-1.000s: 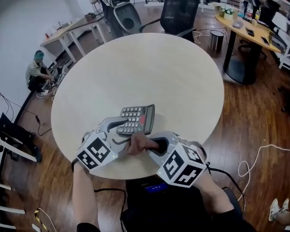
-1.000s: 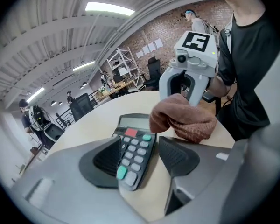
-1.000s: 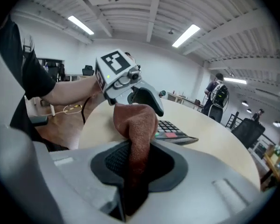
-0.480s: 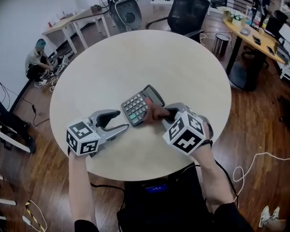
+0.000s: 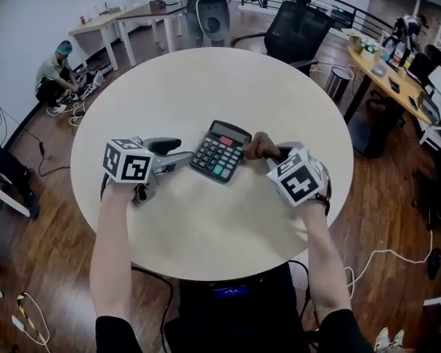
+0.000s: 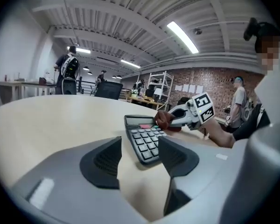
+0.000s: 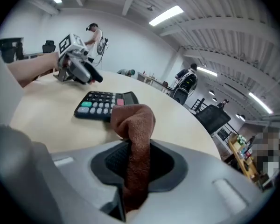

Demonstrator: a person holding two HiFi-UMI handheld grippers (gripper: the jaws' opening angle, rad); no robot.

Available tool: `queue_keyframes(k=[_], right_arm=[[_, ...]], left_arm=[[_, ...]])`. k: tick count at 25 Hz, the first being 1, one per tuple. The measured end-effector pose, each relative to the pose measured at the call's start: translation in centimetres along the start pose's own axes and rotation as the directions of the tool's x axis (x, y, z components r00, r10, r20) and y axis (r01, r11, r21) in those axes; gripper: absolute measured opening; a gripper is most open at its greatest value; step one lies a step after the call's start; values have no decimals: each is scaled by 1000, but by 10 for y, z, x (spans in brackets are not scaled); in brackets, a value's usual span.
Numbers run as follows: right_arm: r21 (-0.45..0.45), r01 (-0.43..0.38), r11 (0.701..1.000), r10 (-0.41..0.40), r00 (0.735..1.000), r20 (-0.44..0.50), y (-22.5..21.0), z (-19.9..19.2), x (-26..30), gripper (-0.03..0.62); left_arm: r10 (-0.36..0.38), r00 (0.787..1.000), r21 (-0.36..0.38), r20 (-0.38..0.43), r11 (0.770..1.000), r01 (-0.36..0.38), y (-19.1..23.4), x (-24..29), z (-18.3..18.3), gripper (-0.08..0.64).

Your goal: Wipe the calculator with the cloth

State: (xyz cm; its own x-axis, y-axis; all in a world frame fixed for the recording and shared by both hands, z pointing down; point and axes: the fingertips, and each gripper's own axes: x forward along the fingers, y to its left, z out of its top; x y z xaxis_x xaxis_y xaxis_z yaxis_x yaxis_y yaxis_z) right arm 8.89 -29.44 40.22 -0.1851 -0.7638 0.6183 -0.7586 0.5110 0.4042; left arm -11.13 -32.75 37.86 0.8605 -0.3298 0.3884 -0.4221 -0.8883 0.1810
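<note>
The calculator [image 5: 220, 151] lies flat near the middle of the round surface [image 5: 206, 87], a little toward the person's edge. It sits diagonally, keys up, with the display end toward the far edge.

The cloth [image 5: 259, 147], a brown wad, is at the calculator's right edge near the display end. Whether it is pressing on the casing cannot be confirmed. The right gripper [image 5: 268, 155] has its jaws pinched on the cloth, with a bunched end left proud of the tips. That end appears intended as the wiping pad.

The left gripper [image 5: 178, 151] is positioned just beside the calculator's left edge. Its jaws are spread with nothing between them, and the calculator lies directly ahead of the opening. This placement probably serves to steady the calculator during wiping.
</note>
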Motion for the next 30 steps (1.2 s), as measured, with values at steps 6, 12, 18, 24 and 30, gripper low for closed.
queue_keyframes(k=[6,12,18,24,30], right_arm=[[-117,-34,993,26,997,-76,4,20,34,83],[-171,-72,983,72,997,-5,5,66,72,83],[-122,-96,988,104,993,61,-4,87,93,83],[49,-112,993,105,988,115,-28,63,58,84],[107,-144,984,123,976,179,-41,40,27,84]], left_arm=[[-154,988,-86,-24,985,152,-9,27,15,255],[-127,987,-123,96,983,138,-17,15,23,253],[-78,982,-157,172,982,106,-22,14,28,253],[-9,966,-317,258,944,94,4,8,38,239],[-7,978,-343,207,936,79,-4,36,45,224]])
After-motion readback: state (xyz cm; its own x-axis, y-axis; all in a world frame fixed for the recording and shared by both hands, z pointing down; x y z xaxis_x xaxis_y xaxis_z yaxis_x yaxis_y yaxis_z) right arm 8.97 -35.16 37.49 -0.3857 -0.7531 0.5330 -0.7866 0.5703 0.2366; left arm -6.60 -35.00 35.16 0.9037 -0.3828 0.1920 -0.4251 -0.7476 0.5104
